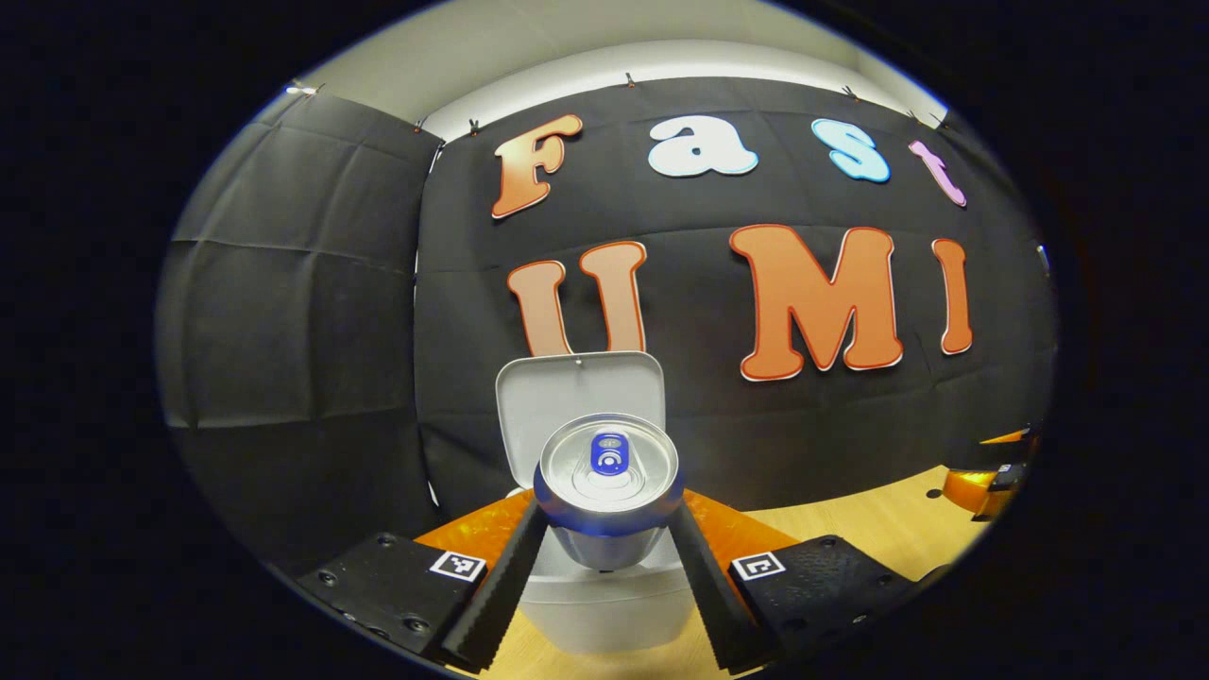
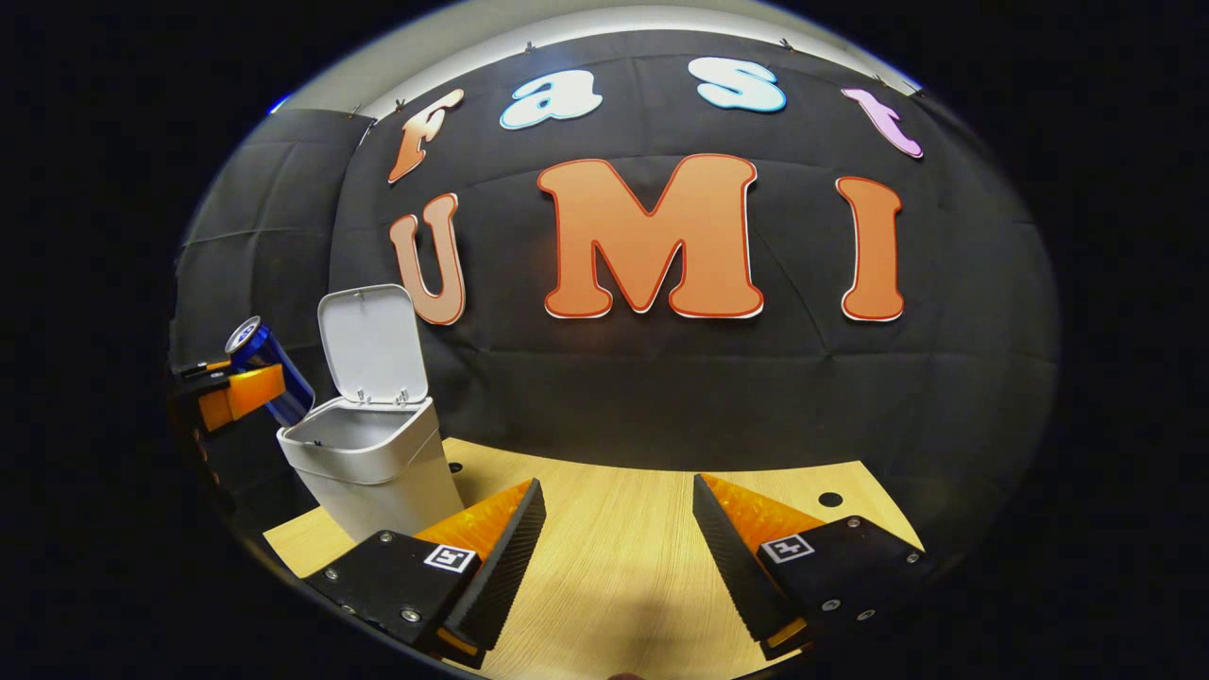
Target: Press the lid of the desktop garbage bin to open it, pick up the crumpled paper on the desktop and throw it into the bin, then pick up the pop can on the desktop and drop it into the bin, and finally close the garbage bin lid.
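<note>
In the left gripper view my left gripper [image 1: 609, 529] is shut on a blue pop can [image 1: 609, 482] with a silver top, held up in front of the white bin [image 1: 604, 604]. The bin's lid [image 1: 581, 397] stands open behind the can. The right gripper view shows the same bin [image 2: 368, 463] at the left of the wooden table, lid [image 2: 370, 345] raised, and the can [image 2: 269, 368] held beside it, above rim height. My right gripper [image 2: 619, 538] hangs open over the bare table, to the right of the bin, holding nothing. The inside of the bin is hidden.
The wooden table [image 2: 623, 567] reaches back to the black cloth wall. Two small dark holes [image 2: 830, 499] mark the tabletop near its far edge. My right gripper's body [image 1: 987, 482] shows at the right edge of the left gripper view.
</note>
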`<state>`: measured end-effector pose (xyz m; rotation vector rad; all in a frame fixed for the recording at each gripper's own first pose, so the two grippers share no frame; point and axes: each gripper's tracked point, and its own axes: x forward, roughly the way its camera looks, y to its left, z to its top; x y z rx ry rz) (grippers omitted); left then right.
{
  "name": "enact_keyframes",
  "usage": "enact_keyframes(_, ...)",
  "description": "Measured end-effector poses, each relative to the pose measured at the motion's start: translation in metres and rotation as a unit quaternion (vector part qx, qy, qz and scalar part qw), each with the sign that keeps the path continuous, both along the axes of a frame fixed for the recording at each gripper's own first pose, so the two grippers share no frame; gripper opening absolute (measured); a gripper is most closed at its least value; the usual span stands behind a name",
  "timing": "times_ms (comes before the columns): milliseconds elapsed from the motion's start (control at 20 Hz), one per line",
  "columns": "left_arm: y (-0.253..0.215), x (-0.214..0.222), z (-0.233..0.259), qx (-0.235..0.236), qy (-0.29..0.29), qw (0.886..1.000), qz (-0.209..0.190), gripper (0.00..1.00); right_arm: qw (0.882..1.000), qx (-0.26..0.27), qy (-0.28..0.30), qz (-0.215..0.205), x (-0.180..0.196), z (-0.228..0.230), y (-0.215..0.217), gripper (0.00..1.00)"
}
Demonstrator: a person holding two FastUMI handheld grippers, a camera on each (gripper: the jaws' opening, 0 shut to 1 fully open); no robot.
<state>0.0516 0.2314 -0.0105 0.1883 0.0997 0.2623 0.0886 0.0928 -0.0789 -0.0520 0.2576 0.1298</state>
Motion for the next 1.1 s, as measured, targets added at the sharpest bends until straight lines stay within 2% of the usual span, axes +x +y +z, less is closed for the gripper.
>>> enact_keyframes(200,0.025,0.034,-0.017,-0.005,0.008,1.000,0.005,0.82,1.000,-0.010,0.000,-0.022,-0.004,0.000,-0.013,0.94)
enact_keyframes(400,0.044,0.058,-0.036,-0.008,0.021,1.000,0.010,0.80,0.998,-0.015,0.000,-0.054,-0.010,0.001,-0.033,0.94)
enact_keyframes(450,0.048,0.065,-0.038,-0.005,0.018,1.000,0.008,0.82,0.998,-0.018,-0.001,-0.063,-0.011,0.002,-0.039,0.94)
enact_keyframes(500,0.049,0.071,-0.043,-0.005,0.019,1.000,0.005,0.79,0.997,-0.018,0.000,-0.069,-0.013,0.001,-0.044,0.94)
enact_keyframes(800,0.055,0.094,-0.078,-0.026,0.043,0.999,0.005,0.83,0.994,-0.027,0.000,-0.102,-0.024,0.005,-0.068,0.94)
enact_keyframes(950,0.051,0.098,-0.073,-0.028,0.036,0.999,0.003,0.86,0.993,-0.026,-0.001,-0.115,-0.029,0.007,-0.078,0.93)
enact_keyframes(1000,0.048,0.098,-0.069,-0.027,0.031,0.999,0.002,0.92,0.993,-0.025,-0.001,-0.117,-0.030,0.008,-0.081,0.93)
enact_keyframes(1100,0.043,0.101,-0.051,-0.033,0.014,0.999,-0.006,0.93,0.992,-0.024,-0.002,-0.122,-0.031,0.009,-0.086,0.93)
